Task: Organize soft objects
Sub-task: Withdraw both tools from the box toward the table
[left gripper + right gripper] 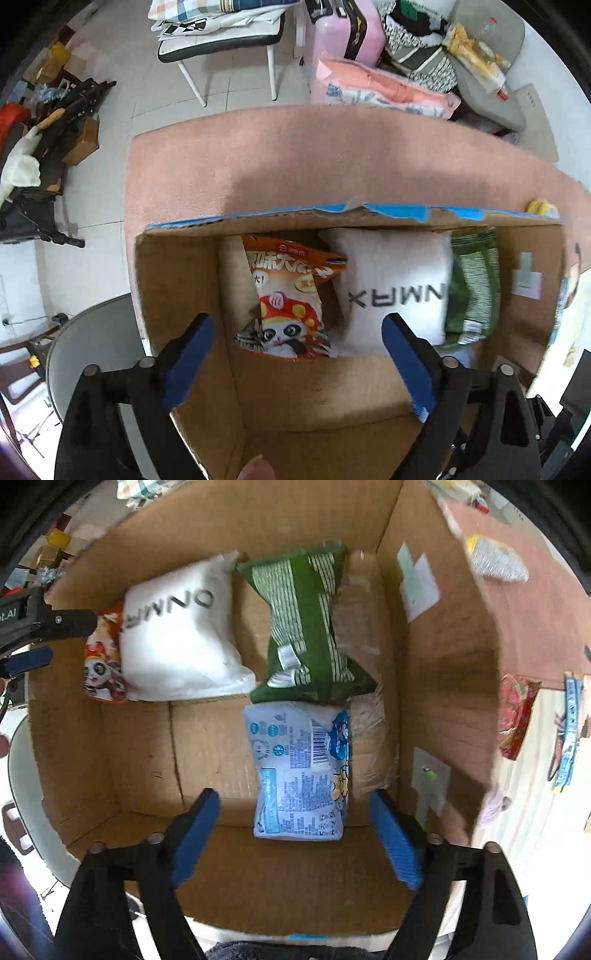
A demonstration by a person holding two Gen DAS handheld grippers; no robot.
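Soft packs lined up on the floor of the cardboard box [436, 672]: orange snack bag [291, 299] with a panda cartoon and Chinese print, white pillow [181, 635] lettered roughly "ONMAX", green pouch [310, 624], pale blue wipes-style pack [299, 771] with barcode and fine print too small to read. Packed side by side, probably to save room. Left gripper [299, 365] spread wide and empty above the box; right gripper [295, 834] likewise apart, straddling the blue pack without touching.

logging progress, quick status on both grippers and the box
Left gripper open, empty, above the cardboard box. Right gripper open over pale blue pack. Four packs inside. Nothing blocking.
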